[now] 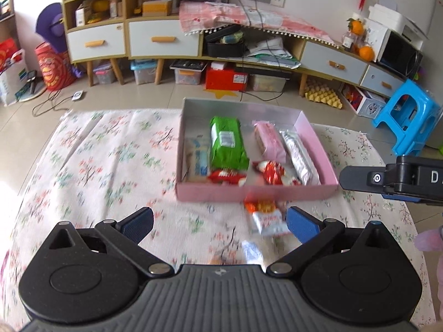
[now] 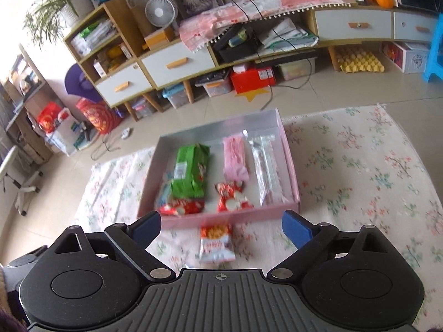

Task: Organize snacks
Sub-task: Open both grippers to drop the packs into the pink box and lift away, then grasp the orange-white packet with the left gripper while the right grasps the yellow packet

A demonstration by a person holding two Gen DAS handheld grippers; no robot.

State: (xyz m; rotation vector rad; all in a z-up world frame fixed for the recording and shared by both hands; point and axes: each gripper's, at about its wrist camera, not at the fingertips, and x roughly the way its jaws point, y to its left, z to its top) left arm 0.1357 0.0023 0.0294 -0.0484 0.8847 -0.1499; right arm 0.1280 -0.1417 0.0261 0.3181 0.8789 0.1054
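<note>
Snacks fill the pink box [image 1: 257, 192] that sits on the flowered cloth [image 1: 110, 166] covering the tabletop. Going left to right inside it: a pale blue packet [image 1: 198, 159] against the left wall, a long green packet [image 1: 227, 144] beside it, a pink packet [image 1: 270, 141], then a silver packet [image 1: 299, 159] along the right wall. 2 red-and-white wrapped sweets [image 1: 272, 173] lie along the near wall, one below the green packet and one below the pink.

Outside the box, just in front of its near wall, lies an orange-and-white packet [image 1: 265, 217] on the cloth. Closer still to the left tongs' body there is a small pale wrapper [image 1: 252, 250], too blurred to name.

The left tongs [image 1: 220, 220] hang over the cloth with the blue pads spread wide and nothing between them pressed. The orange-and-white packet sits inside that gap, hard up against the right pad, not gripped; whether it touches the pad I cannot tell.

The right tongs [image 2: 221, 225] are likewise spread wide and hold nothing. From their own view the same orange-and-white packet [image 2: 217, 242] lies about midway between the 2 pads, a little nearer than the tips, with the box [image 2: 229, 218] just beyond. In the left view one black arm of the right tongs [image 1: 360, 178] shows at the right edge, beside the box's near right corner.
</note>
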